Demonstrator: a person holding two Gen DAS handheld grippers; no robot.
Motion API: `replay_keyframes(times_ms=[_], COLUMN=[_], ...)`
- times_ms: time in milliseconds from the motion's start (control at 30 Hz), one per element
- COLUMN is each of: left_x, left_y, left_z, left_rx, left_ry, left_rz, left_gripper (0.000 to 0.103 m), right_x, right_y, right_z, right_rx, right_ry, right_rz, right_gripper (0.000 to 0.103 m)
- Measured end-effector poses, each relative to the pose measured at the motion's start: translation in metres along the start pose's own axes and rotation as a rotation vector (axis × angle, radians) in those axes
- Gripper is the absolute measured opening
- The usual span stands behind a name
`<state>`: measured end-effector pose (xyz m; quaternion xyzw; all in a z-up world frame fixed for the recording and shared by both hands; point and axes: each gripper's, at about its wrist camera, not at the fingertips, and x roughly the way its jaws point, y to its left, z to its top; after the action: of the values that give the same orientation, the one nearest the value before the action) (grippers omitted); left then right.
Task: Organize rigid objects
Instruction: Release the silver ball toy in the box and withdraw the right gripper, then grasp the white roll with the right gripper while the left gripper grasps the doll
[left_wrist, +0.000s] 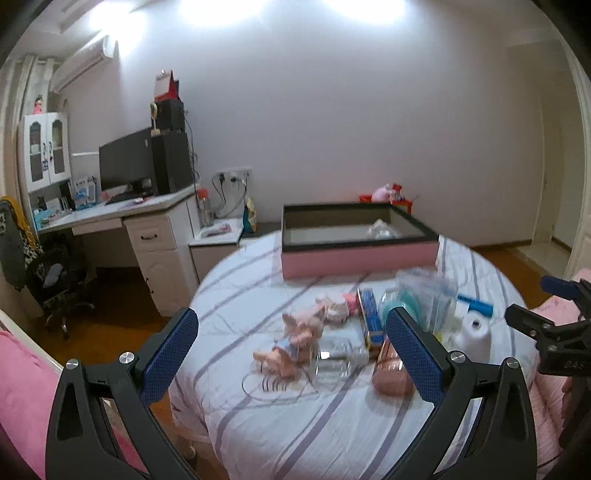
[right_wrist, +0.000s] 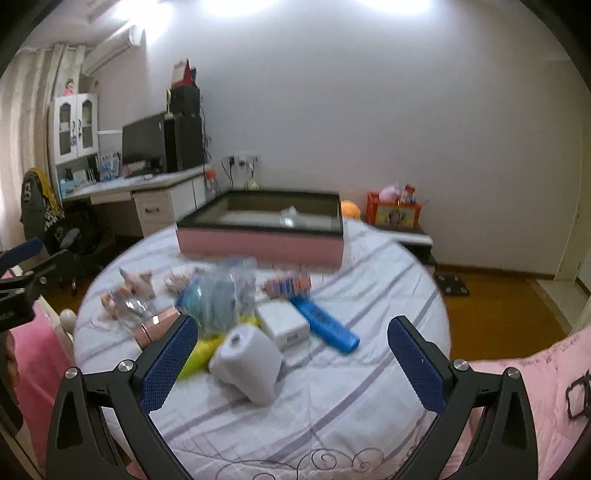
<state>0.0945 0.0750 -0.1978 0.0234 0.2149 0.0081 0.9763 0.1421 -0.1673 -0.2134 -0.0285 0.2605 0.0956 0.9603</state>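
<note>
Clutter sits heaped on the round bench (right_wrist: 332, 398), low centre in both views, with the pink box (right_wrist: 258, 245) behind it at mid frame, open-topped and nearly bare.

From my right hand-held gripper (right_wrist: 291, 365) the white roll (right_wrist: 245, 360) lies dead ahead, just beyond the blue pads and a little left of their midline. It lies tipped over, its long axis running from lower right up to upper left, the hollow end facing up-left. Just beyond it sit a white block (right_wrist: 282, 321) and a blue bar (right_wrist: 325, 325), the bar slanting toward lower right.

My right jaws stand spread wide with nothing between them. My left hand-held gripper (left_wrist: 291, 356) is likewise released and empty, framing the pink toy (left_wrist: 295, 339) and a clear jar (left_wrist: 334, 363).

The right hand is nearer the roll; in the left view it sits far right, past the right pad. I judge a grab across its short side fits best.
</note>
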Motion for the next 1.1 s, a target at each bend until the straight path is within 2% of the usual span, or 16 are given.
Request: replay_keyframes(times_ms=[133,300,433,533,600,633,733,867,1100], left_x=[0.016,0.026,0.034,0.041,0.045,0.048,0.056,0.064,0.081], left_y=[0.006,0.016,0.024,0.028,0.03,0.031,0.031,0.033,0.042], left_z=[-0.014,-0.024,-0.029,-0.032,-0.033,-0.034,-0.037,-0.037,-0.034], left_rx=[-0.012,-0.027,-0.041,-0.062,-0.077,-0.085,-0.1,-0.111,-0.094], left_ry=[0.07,0.115,0.143,0.159,0.171,0.18,0.199,0.205,0.213], left_rz=[-0.009,0.008,0.022,0.014,0.007,0.004,-0.002,-0.001,0.073], left_gripper=[0.103,0.103,0.103,0.103,0.103,0.103,0.103,0.103,0.103], right_x=[0.027,0.049,0.064,0.071,0.072,0.072,0.069,0.06,0.057], right_y=[-0.004,-0.003,0.002,0.003,0.003,0.004,0.002,-0.007,-0.021], right_z=[-0.016,-0.025,-0.027,-0.029,-0.028,-0.028,-0.028,-0.03,-0.033], right_rx=[0.037,0.072,0.085,0.091,0.098,0.093,0.089,0.084,0.104], right_ry=[0.095,0.148,0.19,0.204,0.202,0.206,0.203,0.185,0.178], right_rz=[0.025,0.097,0.142,0.183,0.216,0.222,0.231,0.179,0.151], right_gripper=[0.103,0.102,0.096,0.085,0.07,0.07,0.069,0.068,0.068])
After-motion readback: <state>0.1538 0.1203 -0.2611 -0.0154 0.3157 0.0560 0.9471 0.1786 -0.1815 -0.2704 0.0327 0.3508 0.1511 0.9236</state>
